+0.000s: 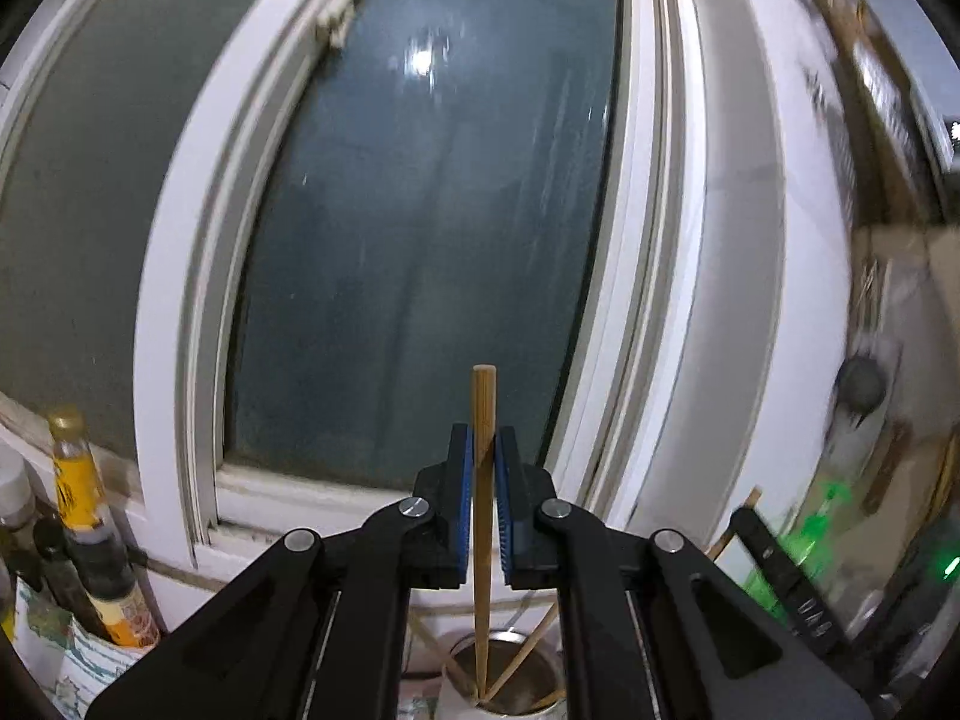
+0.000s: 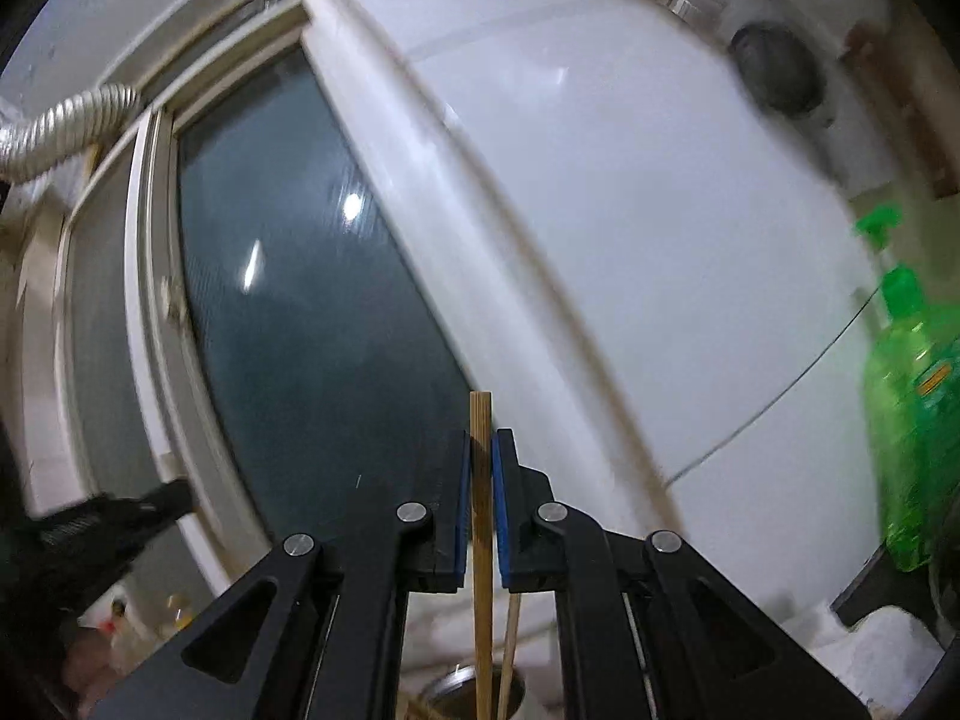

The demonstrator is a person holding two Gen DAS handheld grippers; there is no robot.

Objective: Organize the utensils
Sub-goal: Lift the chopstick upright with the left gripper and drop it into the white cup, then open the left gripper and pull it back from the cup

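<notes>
— How are your two tools set?

— My left gripper [image 1: 483, 450] is nearly closed, its blue pads [image 1: 465, 498] pinching a wooden chopstick [image 1: 483, 480] that stands upright between them. The stick's blunt end pokes above the fingertips; its lower length drops between the fingers into a metal cup [image 1: 510, 684] straight below. My right gripper [image 2: 480, 456] is just as narrow, clamped on its own chopstick [image 2: 480, 510], also upright, blunt end above the tips.

— Where does that second stick end?

— It runs down towards a metal holder [image 2: 474, 693] below the fingers; whether the tip sits inside or only over the rim I cannot tell, since the fingers hide it.

— Anything else in the cup?

— Under the left tool, other sticks [image 1: 521, 654] lean at angles inside the cup, fanning from its bottom. Under the right tool, one thinner stick [image 2: 510, 654] stands just right of mine.

— What room is there around?

— Ahead of both tools is a window [image 1: 420, 228] with a white frame, close in front. Left of my left gripper stand bottles [image 1: 84, 510], low down. Right of my right gripper is a green bottle [image 2: 912, 396], well apart from the fingers. White wall [image 2: 630, 210] fills the space above and ahead on the right.
</notes>
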